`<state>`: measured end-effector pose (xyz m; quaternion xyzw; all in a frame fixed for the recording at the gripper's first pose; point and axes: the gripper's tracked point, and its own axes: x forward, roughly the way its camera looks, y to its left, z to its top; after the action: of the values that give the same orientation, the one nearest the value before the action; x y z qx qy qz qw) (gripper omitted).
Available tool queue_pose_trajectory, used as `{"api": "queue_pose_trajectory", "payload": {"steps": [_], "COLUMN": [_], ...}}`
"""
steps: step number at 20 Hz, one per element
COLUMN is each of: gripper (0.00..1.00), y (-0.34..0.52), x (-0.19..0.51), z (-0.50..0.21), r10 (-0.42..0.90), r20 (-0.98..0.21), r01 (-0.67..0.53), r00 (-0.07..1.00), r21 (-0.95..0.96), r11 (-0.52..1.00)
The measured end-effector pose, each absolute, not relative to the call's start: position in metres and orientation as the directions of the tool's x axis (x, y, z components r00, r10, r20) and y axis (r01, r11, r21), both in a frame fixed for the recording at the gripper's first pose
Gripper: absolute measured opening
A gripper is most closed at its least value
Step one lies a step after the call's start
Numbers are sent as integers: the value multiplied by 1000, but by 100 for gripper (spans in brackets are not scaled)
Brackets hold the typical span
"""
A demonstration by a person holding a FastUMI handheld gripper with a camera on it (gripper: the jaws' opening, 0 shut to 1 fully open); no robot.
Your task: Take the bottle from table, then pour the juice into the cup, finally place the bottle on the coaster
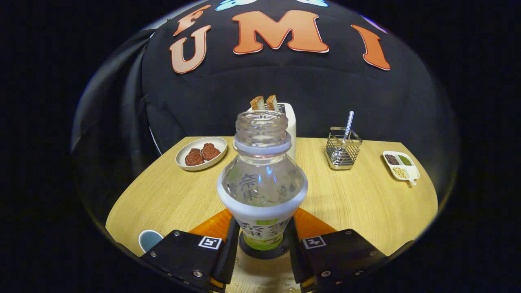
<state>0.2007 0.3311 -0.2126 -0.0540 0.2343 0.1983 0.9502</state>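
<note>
Standing upright at the lower centre of the frame, one clear plastic bottle with a white and green label (pixel 262 191) is seen between the two black fingers of the gripper (pixel 262 246). The fingers flank its lower label closely, and both appear to press on it, though the contact itself is partly hidden by the bottle's curve. Its base rests on, or just over, one dark round coaster (pixel 262 253), so the last step of the task is judged to be at hand or nearly done. The cap is off and the neck is open; little or no juice can be made out inside, which suggests that pouring is over. An upright hold is kept so that nothing spills.

One pale blue cup (pixel 149 239) is seen at the lower left of the frame, just beside the left finger, near enough for a short pour. Drops of liquid (pixel 285 285) are noted on the light wooden round table (pixel 366 199) at the bottom, between the fingers.

Farther off, in the left middle, one oval cream plate (pixel 201 152) carries two reddish-brown pieces of food. In the right middle, one wire metal holder (pixel 343 152) keeps one metal utensil upright. At the far right, one white divided dish (pixel 401 165) holds three sorts of grains. Behind the bottle, one white toaster (pixel 290 122) is seen with two slices of toast standing in it.
</note>
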Motion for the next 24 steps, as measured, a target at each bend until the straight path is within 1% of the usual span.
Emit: {"api": "queue_pose_trajectory", "payload": {"steps": [5, 7, 10, 11, 12, 13, 14, 18, 21, 24], "gripper": [57, 62, 69, 73, 83, 89, 97, 97, 97, 97], "y": [332, 332, 330, 327, 325, 323, 320, 298, 280, 270], "x": [207, 206, 199, 198, 196, 195, 193, 174, 158, 147], "z": [-217, -216, -224, -224, -223, -220, -216, -195, -165, -144], "r10": [360, 365, 359, 351, 345, 341, 336, 310, 304, 300], "r20": [-432, -427, -461, -468, -471, -470, -468, -468, -455, -451], "r01": [-406, -412, -408, -401, -394, -387, -378, -337, -318, -329], "r00": [827, 827, 812, 811, 812, 814, 818, 827, 837, 841], "r21": [-16, -20, -8, -8, -7, -2, 5, 29, 47, 15], "r11": [914, 911, 913, 916, 919, 922, 926, 941, 947, 944]}}
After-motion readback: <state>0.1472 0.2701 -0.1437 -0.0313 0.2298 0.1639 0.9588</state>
